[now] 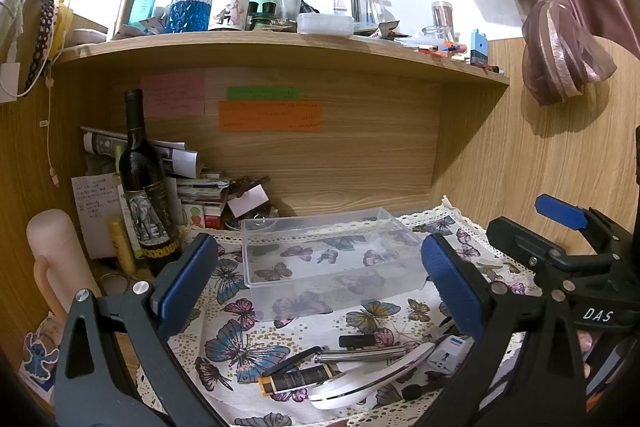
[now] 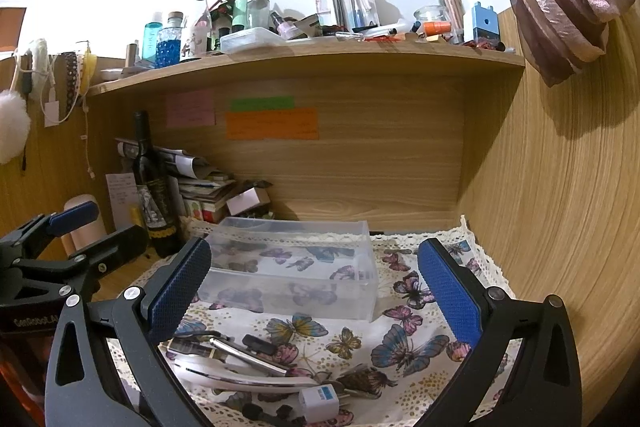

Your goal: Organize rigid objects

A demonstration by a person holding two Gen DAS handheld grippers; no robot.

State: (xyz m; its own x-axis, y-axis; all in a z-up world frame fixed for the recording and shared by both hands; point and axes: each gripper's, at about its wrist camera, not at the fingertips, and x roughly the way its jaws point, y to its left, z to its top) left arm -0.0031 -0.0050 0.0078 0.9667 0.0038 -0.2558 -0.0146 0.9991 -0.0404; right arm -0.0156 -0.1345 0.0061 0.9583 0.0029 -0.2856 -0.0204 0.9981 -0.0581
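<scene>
Hovering: left claw (image 1: pixel 320 283) wide open, empty; right claw (image 2: pixel 316 291) same, before clear bin (image 1: pixel 328 247).

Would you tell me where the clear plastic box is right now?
The clear plastic box sits on the butterfly cloth, centre in both wrist views, behind the pile of small items and right of the wine bottle.

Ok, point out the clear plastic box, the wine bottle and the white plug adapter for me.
clear plastic box (image 1: pixel 332 259): left wrist view, on its bare floor.
wine bottle (image 1: pixel 140 167): left wrist view, on the dark glass body.
white plug adapter (image 2: pixel 319 401): right wrist view, on its top face.
</scene>
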